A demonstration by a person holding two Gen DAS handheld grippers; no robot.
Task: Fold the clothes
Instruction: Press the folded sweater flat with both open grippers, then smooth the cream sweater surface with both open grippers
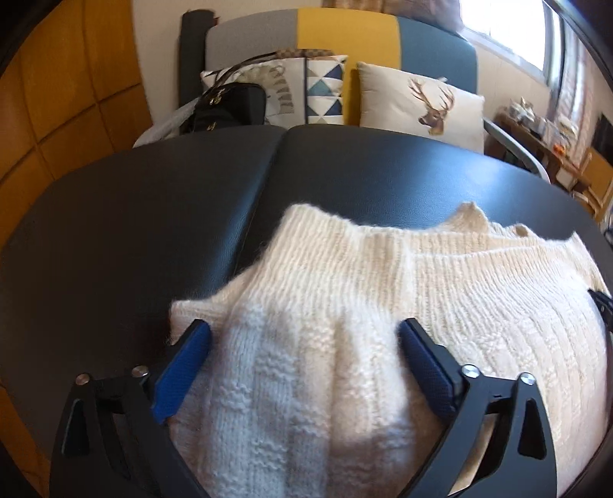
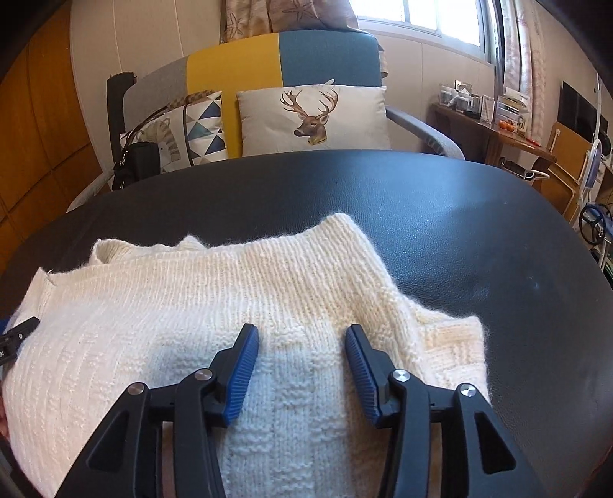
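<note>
Left gripper point(image 1: 304, 337) sits nearest in the left wrist view, jaws spread wide, blue pads either side of a raised bunch of knit but not pinching it, so nothing is held. Right gripper point(image 2: 302, 341) has jaws about half apart over the sweater's middle panel, pads clear of the wool, also holding nothing. Cream knit sweater point(image 2: 214, 298) lies flat-ish on the black padded table point(image 2: 479, 237), already folded over itself into a compact stack, ribbed edge toward the far side, one loose corner sticking out at the right edge near the right gripper. The right gripper's tip shows at the far right edge of the left wrist view, so both tools are close together over the same garment. Judgement: this looks like the release after a fold, mid to late in the task. Next move likely calls for regrasping an edge or that stray right corner and tucking it in, or smoothing the lumpy bunch under the left gripper; fluffy loose knit may snag on pads. Beyond the table: deer cushion point(image 2: 312, 117), triangle-pattern cushion point(image 2: 203, 128), black bag point(image 1: 230, 107), multicoloured sofa point(image 2: 325, 57), window point(image 2: 421, 15).
</note>
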